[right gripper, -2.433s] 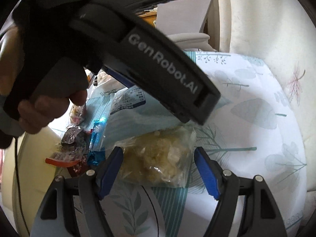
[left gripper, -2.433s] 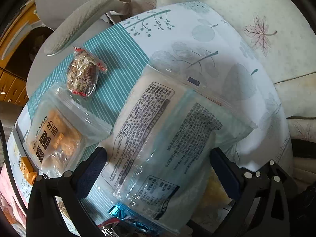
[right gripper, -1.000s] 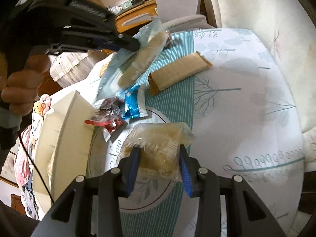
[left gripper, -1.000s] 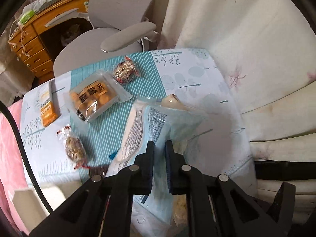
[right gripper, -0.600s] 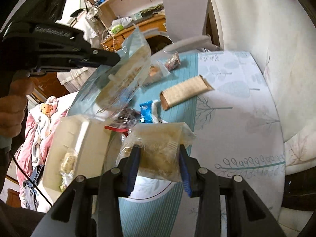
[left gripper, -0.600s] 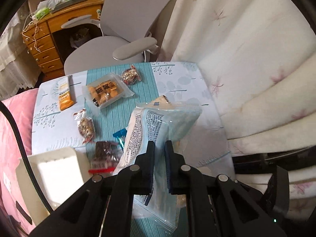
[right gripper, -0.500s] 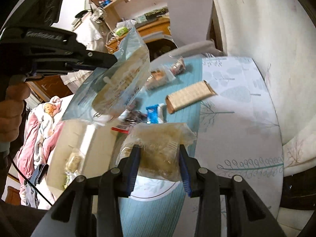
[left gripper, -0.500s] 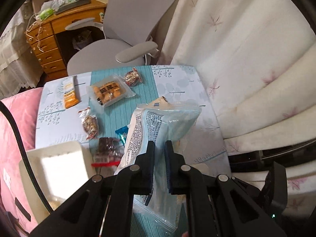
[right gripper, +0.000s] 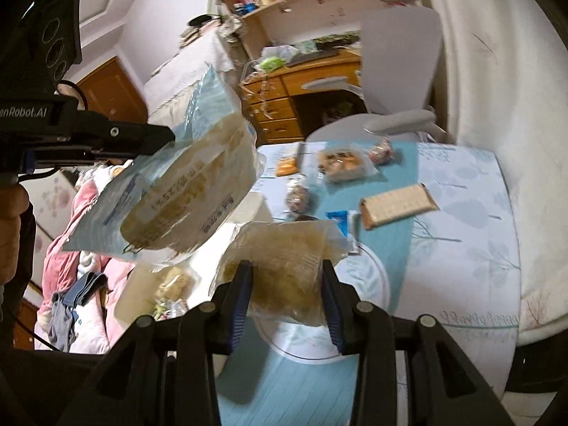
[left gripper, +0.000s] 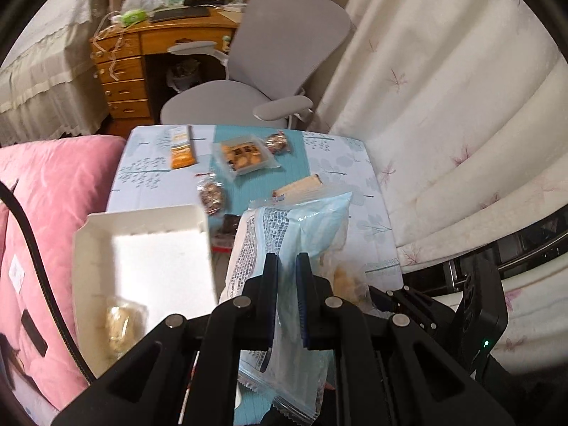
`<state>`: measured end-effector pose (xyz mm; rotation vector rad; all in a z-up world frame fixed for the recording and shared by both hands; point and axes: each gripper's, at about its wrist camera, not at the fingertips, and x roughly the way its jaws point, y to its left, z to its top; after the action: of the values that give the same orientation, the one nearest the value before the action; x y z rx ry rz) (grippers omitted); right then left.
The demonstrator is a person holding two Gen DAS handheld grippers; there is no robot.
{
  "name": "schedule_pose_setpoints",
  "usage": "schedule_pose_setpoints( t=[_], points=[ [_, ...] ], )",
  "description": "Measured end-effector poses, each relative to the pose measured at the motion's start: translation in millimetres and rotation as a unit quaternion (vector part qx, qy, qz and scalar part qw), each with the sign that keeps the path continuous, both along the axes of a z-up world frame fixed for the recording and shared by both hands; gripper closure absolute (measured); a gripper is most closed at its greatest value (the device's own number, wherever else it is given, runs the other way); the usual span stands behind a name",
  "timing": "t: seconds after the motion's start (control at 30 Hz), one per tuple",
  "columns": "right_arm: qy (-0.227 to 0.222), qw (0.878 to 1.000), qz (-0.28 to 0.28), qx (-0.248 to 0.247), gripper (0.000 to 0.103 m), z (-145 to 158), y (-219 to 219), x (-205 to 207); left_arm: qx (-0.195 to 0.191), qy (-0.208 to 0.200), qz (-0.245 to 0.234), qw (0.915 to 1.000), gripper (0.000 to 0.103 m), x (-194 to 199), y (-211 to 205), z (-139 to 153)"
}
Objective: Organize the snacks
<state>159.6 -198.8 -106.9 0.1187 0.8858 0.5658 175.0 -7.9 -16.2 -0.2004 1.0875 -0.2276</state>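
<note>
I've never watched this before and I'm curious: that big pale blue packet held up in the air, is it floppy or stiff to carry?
Probably fairly floppy: the pale blue packet is thin film, pinched at one edge by the left tool, and it hangs slanted in the right wrist view. The flat pale contents inside may lend some stiffness. It looks light for its size, since one edge grip carries it.
</note>
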Motion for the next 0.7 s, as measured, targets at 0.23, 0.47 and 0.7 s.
schedule_pose_setpoints(
  t=[0.23, 0.47, 0.7],
  points=[
    [-0.009, 0.999, 0.036, 0.001, 0.071, 9.3, 44.1, -12.4, -0.011, -0.031, 0.016, 0.9993, 0.097, -33.6, 54.6, 13.9],
    [-0.027, 0.997, 0.074, -0.006, 0.077, 22.3, 102.2, -33.8, -0.017, -0.011, 0.034, 0.9992, 0.097, -59.4, 108.6, -3.9],
    [-0.023, 0.997, 0.077, -0.017, 0.077, 20.3, 146.5, -54.6, -0.011, 0.030, 0.045, 0.9985, 0.094, -84.2, 153.7, -40.2]
  ],
)
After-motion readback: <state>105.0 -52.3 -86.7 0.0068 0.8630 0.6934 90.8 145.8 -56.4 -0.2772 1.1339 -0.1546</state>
